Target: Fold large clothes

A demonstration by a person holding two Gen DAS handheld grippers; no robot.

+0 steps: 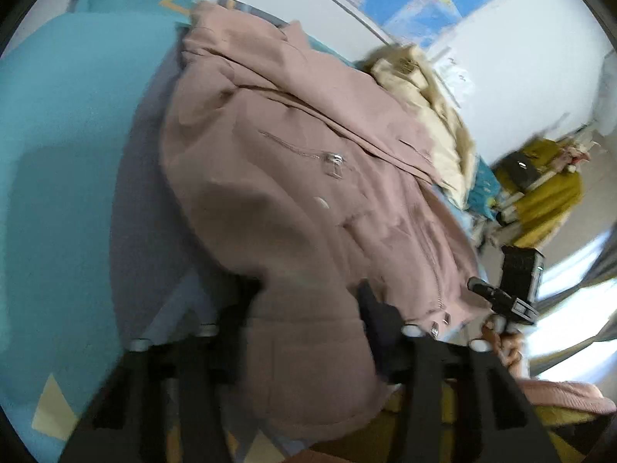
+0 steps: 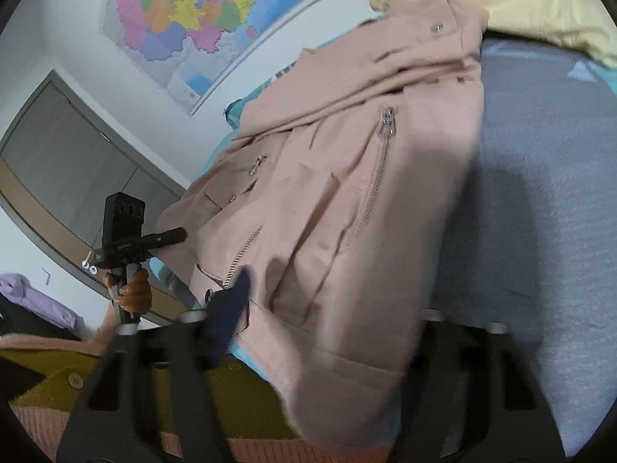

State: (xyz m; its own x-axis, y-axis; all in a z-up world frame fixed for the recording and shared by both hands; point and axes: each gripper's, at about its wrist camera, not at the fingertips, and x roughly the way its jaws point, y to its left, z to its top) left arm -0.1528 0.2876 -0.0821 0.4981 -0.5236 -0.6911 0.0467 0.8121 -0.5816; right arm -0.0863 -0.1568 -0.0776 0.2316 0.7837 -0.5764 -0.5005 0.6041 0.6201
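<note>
Dusty-pink jacket (image 1: 293, 177) of smooth, matte woven cloth, lies crumpled front-up across the bed, collar end toward the wall, hem hanging over the near edge. Shows silver metal zips (image 2: 380, 169) running slantwise down the front, a small square metal stud near the collar and round snaps at the hem. Left gripper (image 1: 308, 305): black fingers partly apart, a thick bunch of the hem filling the gap between them; too blurred to tell whether the pads press on it. Right gripper (image 2: 327, 308): one dark finger (image 2: 231, 308) visible against the cloth at the other hem corner, the opposite finger hidden behind the fabric, so cannot tell whether anything is gripped. Underneath, a bedcover (image 1: 58, 135) in flat teal with pale yellow triangles, and a fuzzy grey-blue panel (image 2: 540, 193) right beside the jacket. Beyond the collar, a cream garment (image 1: 424, 92), soft and heaped. Behind the bed, a white wall with a large, many-coloured map (image 2: 193, 11); to the side, grey flat-fronted cupboard doors (image 2: 58, 154). Farther off, a mustard garment (image 1: 547, 193) draped over furniture, and a lilac bundle (image 2: 34, 297). At the lower edge, a ribbed pink knit sleeve (image 1: 559, 393).
</note>
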